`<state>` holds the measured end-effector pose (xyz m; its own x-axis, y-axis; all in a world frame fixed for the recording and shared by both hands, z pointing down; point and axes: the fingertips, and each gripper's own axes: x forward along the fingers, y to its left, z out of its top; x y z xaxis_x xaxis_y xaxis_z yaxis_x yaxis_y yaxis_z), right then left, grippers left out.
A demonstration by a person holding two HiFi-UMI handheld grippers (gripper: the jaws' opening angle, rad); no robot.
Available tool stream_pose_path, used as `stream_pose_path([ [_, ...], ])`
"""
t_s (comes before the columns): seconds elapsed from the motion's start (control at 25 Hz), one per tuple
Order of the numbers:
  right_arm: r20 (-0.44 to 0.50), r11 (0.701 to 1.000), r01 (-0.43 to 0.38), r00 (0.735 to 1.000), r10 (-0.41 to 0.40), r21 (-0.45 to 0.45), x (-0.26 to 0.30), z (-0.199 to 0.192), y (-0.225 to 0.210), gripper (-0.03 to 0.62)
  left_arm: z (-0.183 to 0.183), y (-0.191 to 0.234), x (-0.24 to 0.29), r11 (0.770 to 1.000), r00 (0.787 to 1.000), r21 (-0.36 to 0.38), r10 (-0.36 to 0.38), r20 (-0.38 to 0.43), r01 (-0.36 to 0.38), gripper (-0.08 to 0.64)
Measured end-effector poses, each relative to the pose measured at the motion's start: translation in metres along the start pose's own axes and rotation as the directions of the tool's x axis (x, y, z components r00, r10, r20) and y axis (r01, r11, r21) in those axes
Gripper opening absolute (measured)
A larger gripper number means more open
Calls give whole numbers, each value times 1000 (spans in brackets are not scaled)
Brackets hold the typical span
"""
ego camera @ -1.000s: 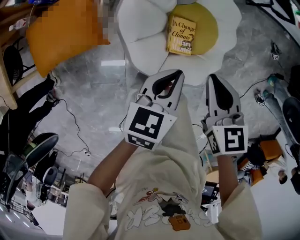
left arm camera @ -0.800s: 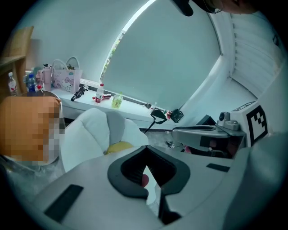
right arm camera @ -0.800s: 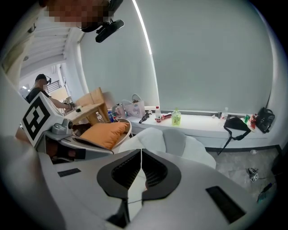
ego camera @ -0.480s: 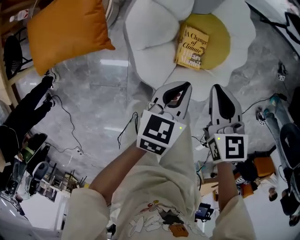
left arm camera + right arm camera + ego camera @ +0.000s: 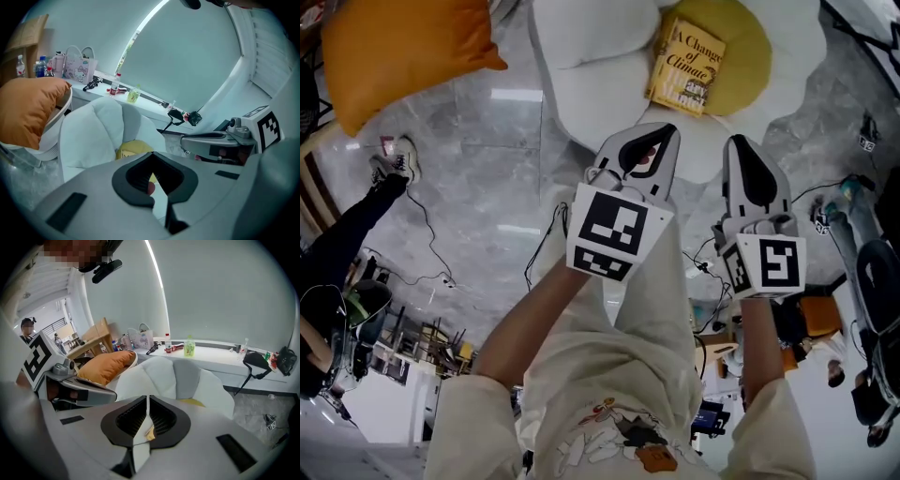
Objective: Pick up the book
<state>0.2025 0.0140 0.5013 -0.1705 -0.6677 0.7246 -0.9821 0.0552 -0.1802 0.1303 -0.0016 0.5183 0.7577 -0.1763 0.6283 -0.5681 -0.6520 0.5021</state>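
Observation:
A yellow book lies flat on the yellow middle of a white flower-shaped cushion on the floor. My left gripper hangs over the cushion's near petal, just short of the book, jaws shut with nothing in them. My right gripper is beside it on the right, also shut and empty, over the cushion's near edge. In the left gripper view the shut jaws point at the cushion's yellow middle. The right gripper faces the cushion's white petals.
An orange pillow rests on a chair at the far left. Cables trail over the grey marble floor and shoes lie at the left. Bottles and a black bag sit on a low ledge behind the cushion.
Both grippers have sunk towards the cushion together, still shut. The book has not moved on the cushion.

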Motion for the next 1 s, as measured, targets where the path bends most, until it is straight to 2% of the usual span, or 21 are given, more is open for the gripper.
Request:
stream_pose_path([
  [0.44, -7, 1000, 11, 1000, -11, 27, 25, -31, -21, 26, -11, 7, 36, 998, 999, 58, 7, -38, -4, -5],
  [1.0, -42, 996, 37, 999, -33, 84, 61, -86, -55, 26, -41, 32, 101, 998, 995, 69, 17, -95, -11, -3],
])
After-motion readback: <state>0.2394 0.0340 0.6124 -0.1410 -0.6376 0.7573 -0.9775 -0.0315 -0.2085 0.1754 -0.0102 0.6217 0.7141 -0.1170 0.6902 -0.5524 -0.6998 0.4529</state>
